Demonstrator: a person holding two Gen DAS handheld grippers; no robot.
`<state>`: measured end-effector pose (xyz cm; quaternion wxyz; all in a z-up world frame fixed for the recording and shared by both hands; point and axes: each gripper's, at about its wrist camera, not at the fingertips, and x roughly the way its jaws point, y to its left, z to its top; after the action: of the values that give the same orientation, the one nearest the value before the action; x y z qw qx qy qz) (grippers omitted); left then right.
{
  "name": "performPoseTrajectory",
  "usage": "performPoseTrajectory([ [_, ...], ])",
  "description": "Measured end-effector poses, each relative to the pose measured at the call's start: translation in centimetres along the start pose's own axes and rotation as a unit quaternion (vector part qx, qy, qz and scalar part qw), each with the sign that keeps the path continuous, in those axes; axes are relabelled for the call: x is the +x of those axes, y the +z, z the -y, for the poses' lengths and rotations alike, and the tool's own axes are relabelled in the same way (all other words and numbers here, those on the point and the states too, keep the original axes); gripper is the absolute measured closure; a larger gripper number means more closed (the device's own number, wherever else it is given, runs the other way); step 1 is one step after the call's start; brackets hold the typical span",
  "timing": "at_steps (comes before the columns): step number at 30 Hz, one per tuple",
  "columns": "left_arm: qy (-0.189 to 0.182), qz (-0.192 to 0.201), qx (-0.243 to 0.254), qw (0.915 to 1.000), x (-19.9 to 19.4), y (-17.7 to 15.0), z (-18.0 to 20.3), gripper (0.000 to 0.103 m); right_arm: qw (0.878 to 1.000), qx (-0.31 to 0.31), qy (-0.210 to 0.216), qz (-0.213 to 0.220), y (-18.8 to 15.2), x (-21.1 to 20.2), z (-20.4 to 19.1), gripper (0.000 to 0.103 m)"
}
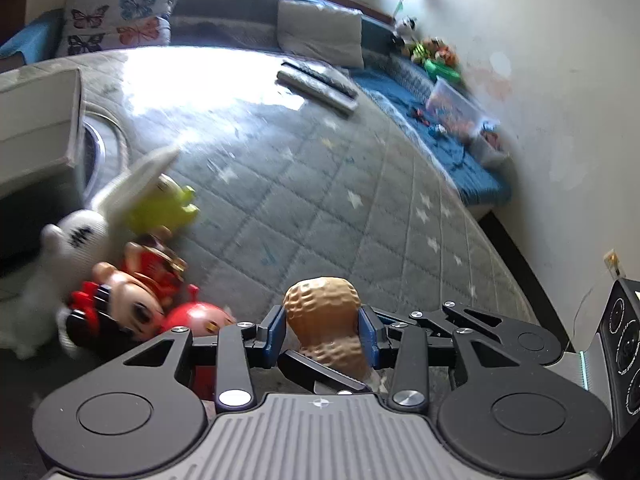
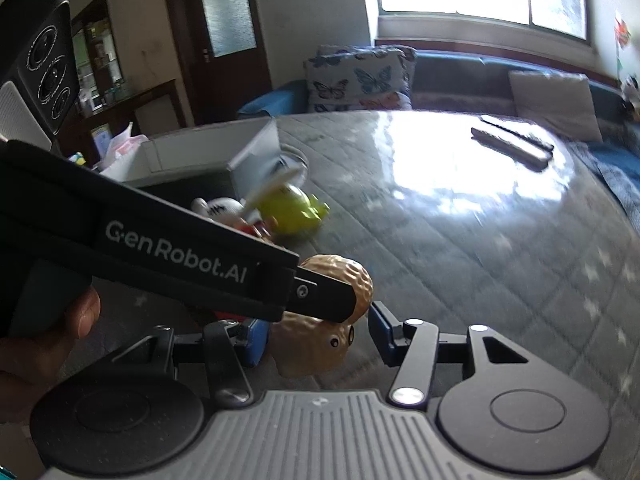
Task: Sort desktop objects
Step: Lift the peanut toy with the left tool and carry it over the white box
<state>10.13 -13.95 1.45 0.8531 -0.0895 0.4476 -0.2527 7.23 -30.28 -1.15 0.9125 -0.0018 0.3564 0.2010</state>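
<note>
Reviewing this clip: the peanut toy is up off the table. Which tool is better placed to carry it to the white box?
Left. The left tool is shut on the peanut toy, and the white box lies on its side of the table. The right tool is open, its pads flanking the toy without gripping.
</note>
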Motion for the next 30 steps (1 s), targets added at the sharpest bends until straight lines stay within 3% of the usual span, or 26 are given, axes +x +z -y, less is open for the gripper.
performPoseTrajectory([
  [12, 0.034, 0.082, -0.051, 0.9948, -6.3, 4.7, -6.1, 0.061, 0.995, -0.081, 0.048, 0.03, 7.7, 2.7, -5.3, 0.05],
  [18, 0.065, 0.115, -0.07, 0.9887, -8.0, 8.1, -10.2, 0.061, 0.99, -0.113, 0.079, 0.037, 12.6, 6.1, -8.1, 0.05],
  [23, 0.083, 0.118, -0.102, 0.9843, -7.8, 10.8, -15.2, 0.061, 0.986, -0.132, 0.101, 0.018, 16.4, 11.1, -10.6, 0.05],
  [30, 0.077, 0.088, -0.16, 0.98, -5.2, 12.6, -22.5, 0.061, 0.984, -0.133, 0.115, -0.037, 18.4, 18.5, -12.2, 0.05],
])
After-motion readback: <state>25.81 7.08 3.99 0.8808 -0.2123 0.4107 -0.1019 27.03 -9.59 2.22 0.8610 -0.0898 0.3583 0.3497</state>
